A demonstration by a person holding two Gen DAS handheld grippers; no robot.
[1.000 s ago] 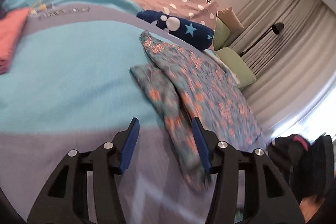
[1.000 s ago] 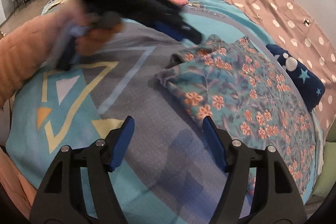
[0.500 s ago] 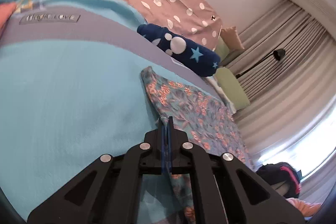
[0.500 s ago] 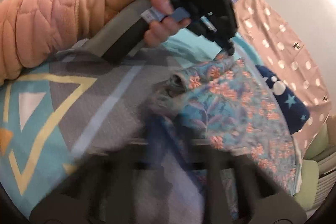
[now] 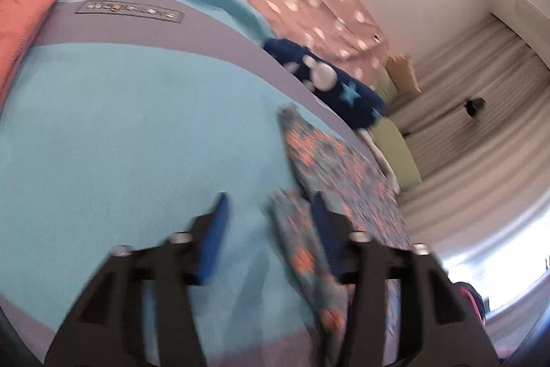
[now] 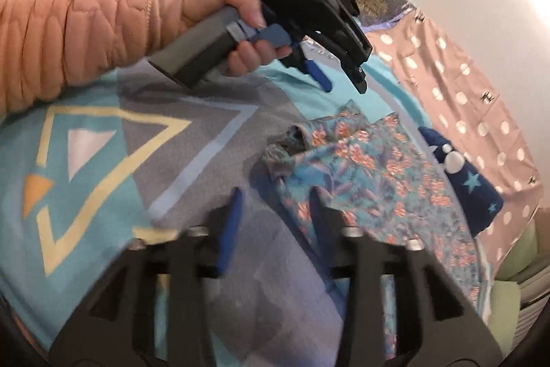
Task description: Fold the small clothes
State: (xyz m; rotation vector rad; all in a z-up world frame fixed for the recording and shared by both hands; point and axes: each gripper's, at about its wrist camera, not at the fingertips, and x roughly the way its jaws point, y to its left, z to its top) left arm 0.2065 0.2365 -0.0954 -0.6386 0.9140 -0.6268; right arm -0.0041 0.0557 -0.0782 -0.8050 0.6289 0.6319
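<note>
Right wrist: floral garment (image 6: 374,174) flat on blanket (image 6: 192,140), no containers.

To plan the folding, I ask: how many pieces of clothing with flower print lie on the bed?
1: the floral garment lies on the blue blanket, beside the dark star-print roll. Others may be hidden out of view.

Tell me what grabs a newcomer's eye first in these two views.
The floral garment lies spread on the teal-and-grey bedspread, its near corner bunched. In the right wrist view a hand in a pink quilted sleeve holds the left gripper above it, fingers apart. Beyond lies a navy star-patterned roll.
</note>
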